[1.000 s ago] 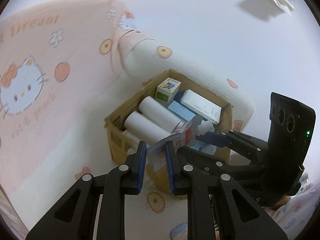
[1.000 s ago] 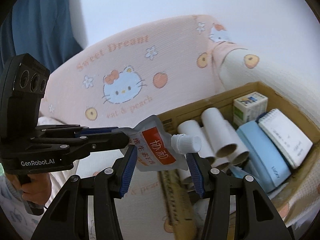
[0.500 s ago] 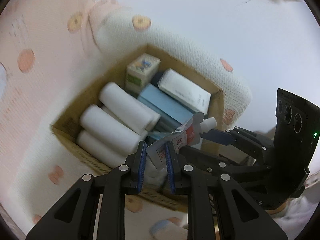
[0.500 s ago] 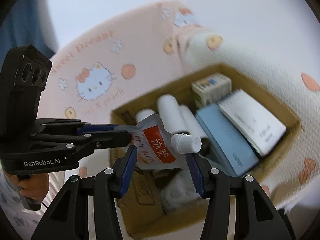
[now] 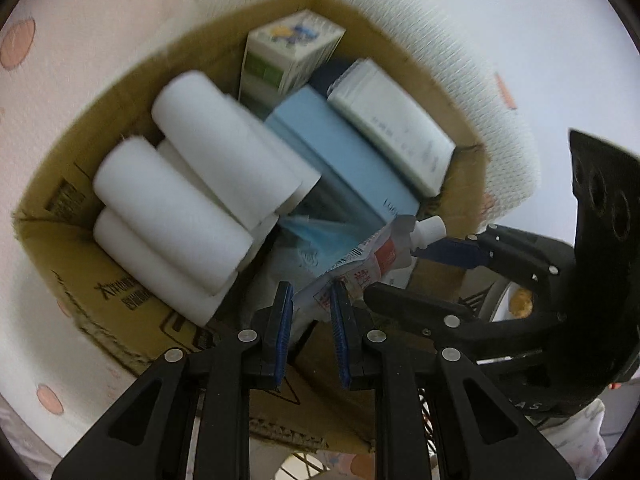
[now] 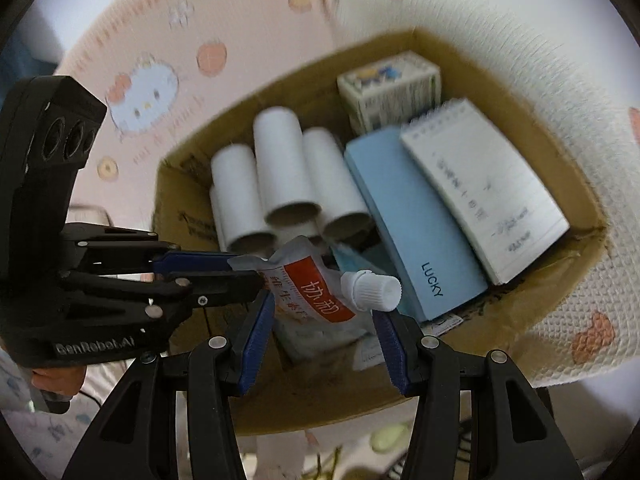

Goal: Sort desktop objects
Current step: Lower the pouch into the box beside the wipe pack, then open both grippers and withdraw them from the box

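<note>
Holding pouch (image 6: pixel 316 292) | cardboard box (image 6: pixel 408 384): rolls (image 6: pixel 280 168), notepad (image 6: pixel 480 192), carton (image 6: pixel 392 88)

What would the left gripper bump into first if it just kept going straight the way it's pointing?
Probably the crumpled blue packet lying in the cardboard box, just past the spouted pouch that the left gripper pinches by its bottom edge. Depth is hard to judge in this fisheye view.

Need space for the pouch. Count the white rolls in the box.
4 clearly visible white rolls, all along the left side of the cardboard box: on top, lowest. More ends peek underneath, so some may be hidden.
</note>
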